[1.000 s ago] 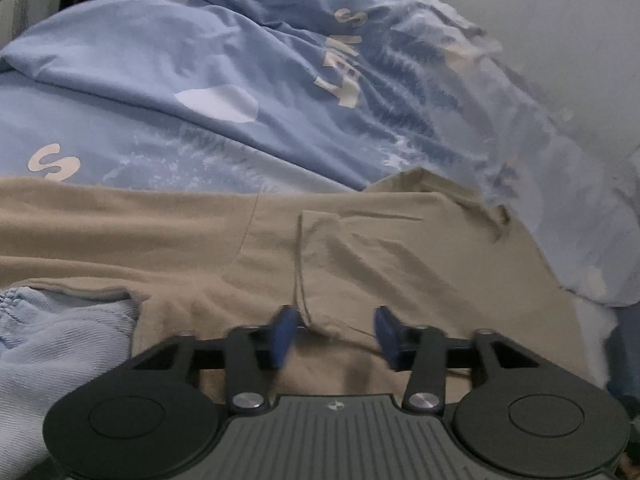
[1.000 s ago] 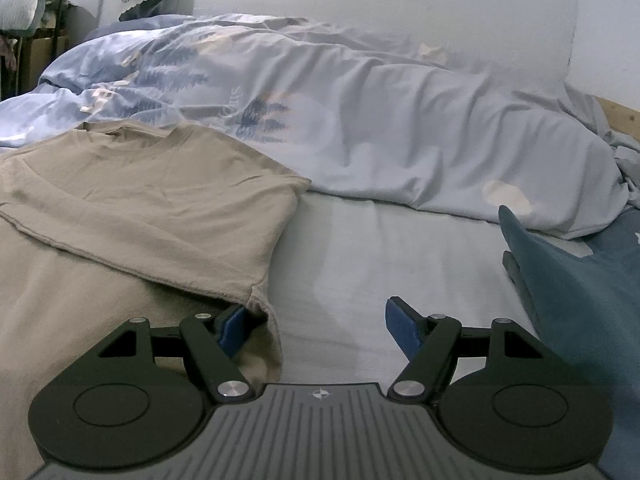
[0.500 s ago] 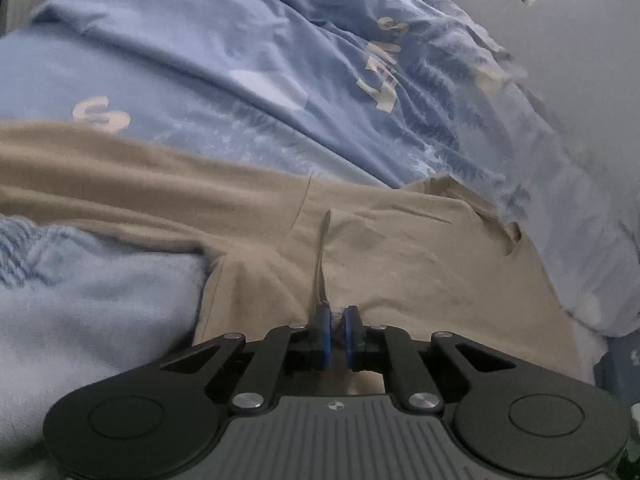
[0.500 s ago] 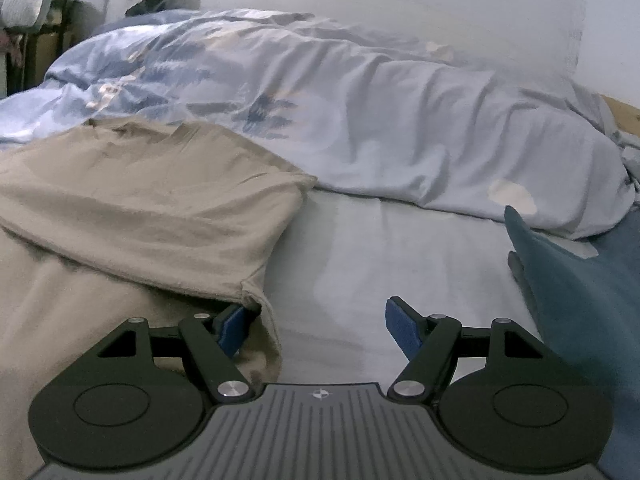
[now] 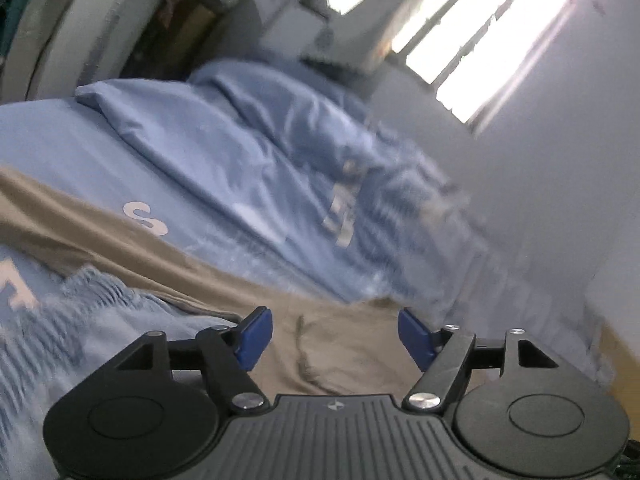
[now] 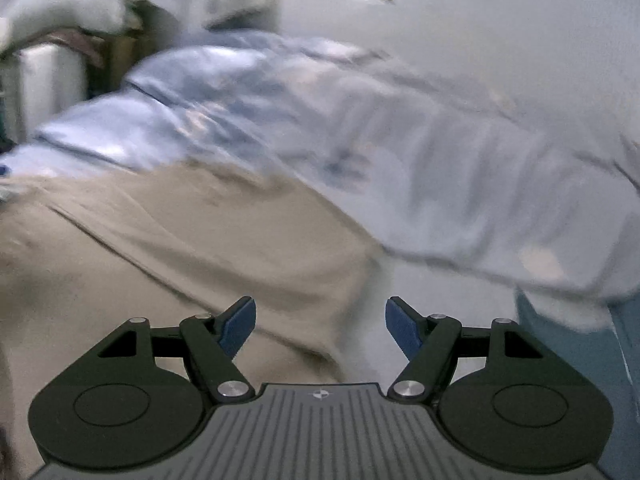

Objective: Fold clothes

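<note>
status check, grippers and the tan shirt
Left gripper open, empty. Right gripper open, empty. Tan shirt on bed, ungripped. Blue knit garment overlapping it.

a white letter "s" on the blue bed sheet [image 5: 80, 152], other lettering too blurred

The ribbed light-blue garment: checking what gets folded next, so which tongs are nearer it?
Left. The left tongs hover open beside the ribbed light-blue garment; the right tongs view doesn't show it.
</note>
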A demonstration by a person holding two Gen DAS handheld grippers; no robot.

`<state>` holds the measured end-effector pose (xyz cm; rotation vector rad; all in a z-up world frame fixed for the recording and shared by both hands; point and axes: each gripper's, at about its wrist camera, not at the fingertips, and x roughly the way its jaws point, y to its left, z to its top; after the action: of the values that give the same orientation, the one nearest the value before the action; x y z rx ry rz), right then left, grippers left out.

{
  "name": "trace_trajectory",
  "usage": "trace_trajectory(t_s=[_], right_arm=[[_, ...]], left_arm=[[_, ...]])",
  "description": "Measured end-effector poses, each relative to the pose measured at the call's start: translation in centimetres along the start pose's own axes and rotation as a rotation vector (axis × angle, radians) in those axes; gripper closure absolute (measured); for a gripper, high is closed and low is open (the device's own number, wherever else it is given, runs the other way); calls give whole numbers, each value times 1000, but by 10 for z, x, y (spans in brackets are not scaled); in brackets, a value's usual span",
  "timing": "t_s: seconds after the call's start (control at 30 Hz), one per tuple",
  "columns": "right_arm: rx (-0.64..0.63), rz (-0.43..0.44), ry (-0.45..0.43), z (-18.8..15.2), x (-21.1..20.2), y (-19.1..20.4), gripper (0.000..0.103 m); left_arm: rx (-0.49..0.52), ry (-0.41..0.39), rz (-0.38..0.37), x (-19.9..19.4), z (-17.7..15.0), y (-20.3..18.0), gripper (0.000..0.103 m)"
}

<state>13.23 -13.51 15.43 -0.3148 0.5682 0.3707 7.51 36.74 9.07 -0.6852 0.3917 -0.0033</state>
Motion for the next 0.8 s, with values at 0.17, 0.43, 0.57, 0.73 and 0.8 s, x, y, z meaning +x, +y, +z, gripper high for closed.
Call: trace_trajectory(t_s=[0.17,0.43,0.57,0.73,0.8], right_arm=[[-257,143,-74,77,-1,64,36],[-611,320,-46,173,93,166,61],[-835,291,24,183,169,207,77],[-1000,297,119,181,246,234,86],[-1062,320,175,179,270,243,86]], left_arm=[[-63,-66,-37,5,-21,-10,32],[-38,-113,-3,24,-53,-4,32],[-61,-132,15,35,-52,5,32],[-24,-124,18,37,-53,4,32],[-5,-118,24,40,-58,5,32]])
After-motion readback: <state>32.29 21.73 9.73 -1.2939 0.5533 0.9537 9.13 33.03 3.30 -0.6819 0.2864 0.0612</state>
